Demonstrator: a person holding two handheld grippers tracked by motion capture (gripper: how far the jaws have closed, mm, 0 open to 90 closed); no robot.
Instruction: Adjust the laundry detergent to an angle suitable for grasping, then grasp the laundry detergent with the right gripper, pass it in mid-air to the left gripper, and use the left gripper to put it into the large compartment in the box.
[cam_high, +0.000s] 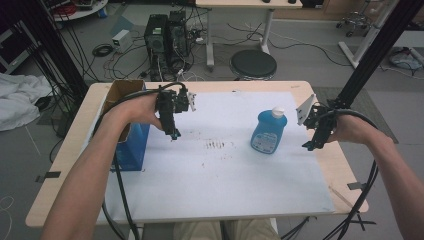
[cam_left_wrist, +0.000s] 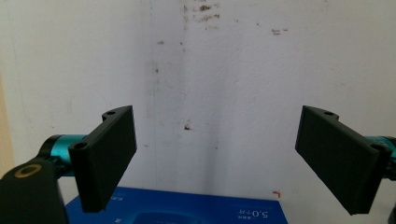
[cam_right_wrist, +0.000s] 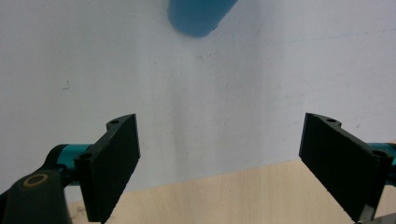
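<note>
two grippers, both spread wide and empty. the blue detergent bottle (cam_high: 269, 131) stands upright on the white mat (cam_high: 225, 175), just left of my right gripper (cam_high: 311, 145), nearer it than my left gripper (cam_high: 173, 134) by the cardboard box (cam_high: 127, 135).

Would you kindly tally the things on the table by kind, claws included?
Bottles: 1, the blue bottle
Boxes: 1, the blue box
Sheets: 1, the white sheet
Claws: 2, the left claw and the right claw, both open
Total: 5
</note>
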